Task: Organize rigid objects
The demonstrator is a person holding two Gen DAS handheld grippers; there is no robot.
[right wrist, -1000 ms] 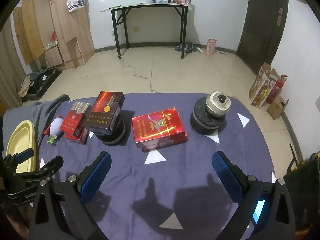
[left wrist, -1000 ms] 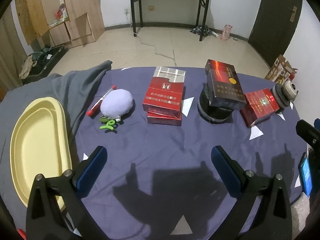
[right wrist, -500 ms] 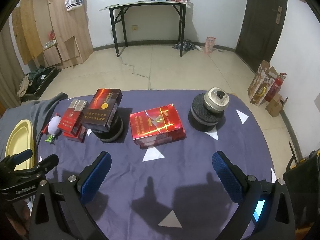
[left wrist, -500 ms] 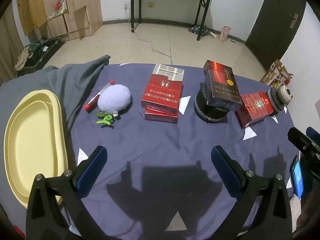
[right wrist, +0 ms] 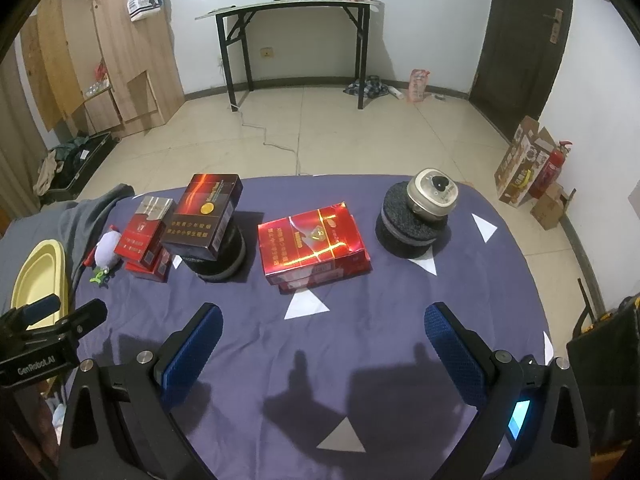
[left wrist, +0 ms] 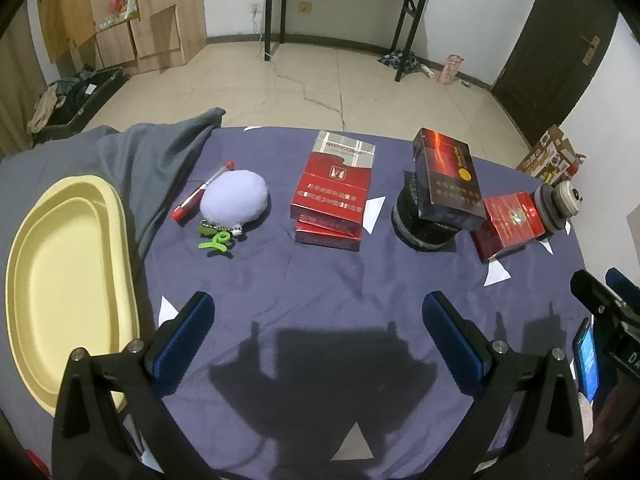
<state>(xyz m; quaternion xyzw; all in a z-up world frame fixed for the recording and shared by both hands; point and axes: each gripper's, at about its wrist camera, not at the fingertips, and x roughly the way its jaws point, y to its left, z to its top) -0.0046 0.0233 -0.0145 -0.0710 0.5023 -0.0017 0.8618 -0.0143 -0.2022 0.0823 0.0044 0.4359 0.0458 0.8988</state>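
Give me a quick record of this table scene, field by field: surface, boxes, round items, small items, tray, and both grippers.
surface: dark blue cloth-covered table
boxes: two stacked red cigarette packs; dark maroon box resting on a black round stand; shiny red foil boxes
round items: silver dome-shaped timer on a black foam disc
small items: lavender plush pouch; red-capped tube; green clip
tray: yellow oval plastic tray, nothing in it
left gripper: jaws open, holding nothing
right gripper: jaws open, holding nothing

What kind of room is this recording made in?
Probably a sparse spare room in a home used for recording: tiled floor, a folding table against the white wall, a wooden cabinet, and a cloth-covered table with objects laid out.
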